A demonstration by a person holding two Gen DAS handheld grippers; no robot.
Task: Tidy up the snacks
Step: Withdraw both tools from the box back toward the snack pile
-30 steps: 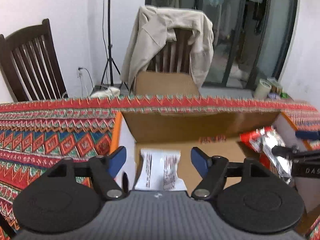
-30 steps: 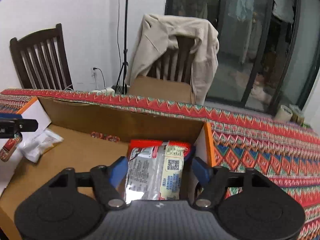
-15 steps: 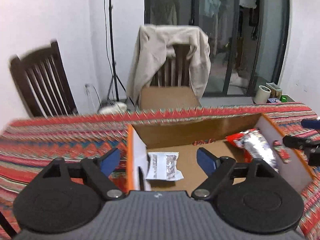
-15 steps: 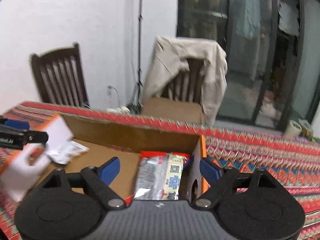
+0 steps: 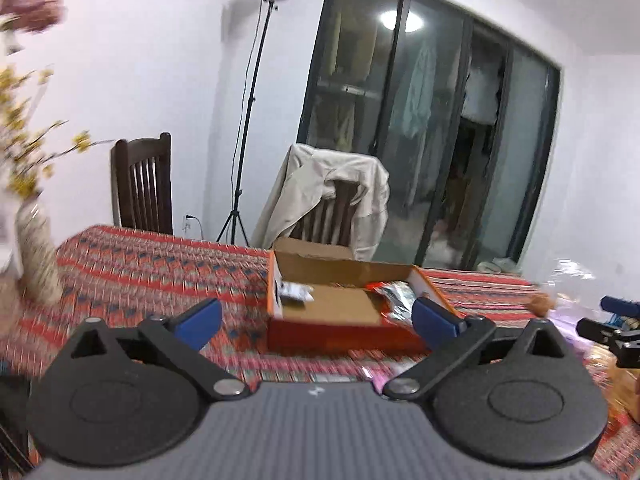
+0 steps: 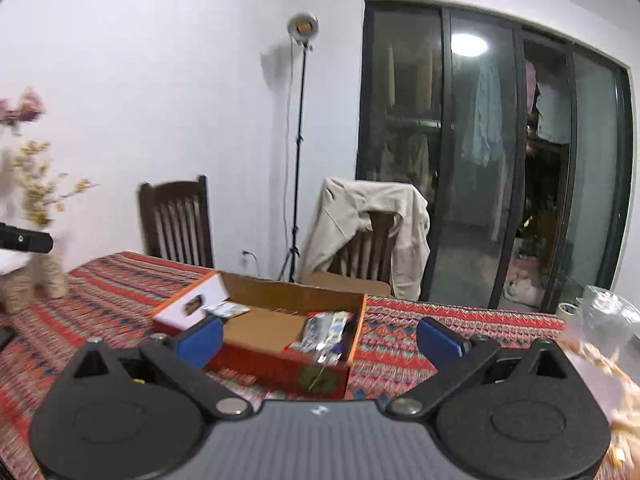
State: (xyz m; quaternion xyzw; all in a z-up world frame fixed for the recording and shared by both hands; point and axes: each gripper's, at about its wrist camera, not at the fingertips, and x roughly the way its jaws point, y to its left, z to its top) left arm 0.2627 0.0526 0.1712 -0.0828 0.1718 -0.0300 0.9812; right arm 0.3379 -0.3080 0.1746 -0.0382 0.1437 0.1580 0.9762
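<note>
Starting far left in the left wrist view: pale patterned vase with yellow flower sprigs (image 5: pixel 38 256) standing on the red zigzag-patterned tablecloth (image 5: pixel 160 264), blurred. Dark wooden slat-back chair (image 5: pixel 144 188) behind the table, then a black light stand with a round lamp (image 5: pixel 256 100). Next a second chair draped with a beige jacket (image 5: pixel 324 200). Open shallow cardboard box with orange-red outer walls (image 5: pixel 340 336) sits on the cloth mid-frame; small white printed snack packet (image 5: pixel 294 292) lies at its left end, silver-and-red foil snack bag (image 5: pixel 394 296) at its right end, bare cardboard floor between them. Left gripper (image 5: pixel 316 316), blue pads, held well back from the box, jaws just spread wide, nothing between them. Right gripper (image 6: pixel 320 338) in its own view likewise back from the box, jaws just opened wide and empty; same box (image 6: pixel 276 360) ahead, white packet (image 6: pixel 226 310) at left, foil bag (image 6: pixel 328 336) at right. Dark glass sliding doors (image 6: pixel 492 160) behind. Far right, crumpled clear plastic bag (image 6: pixel 608 320) on the table, contents too blurred to tell.
</note>
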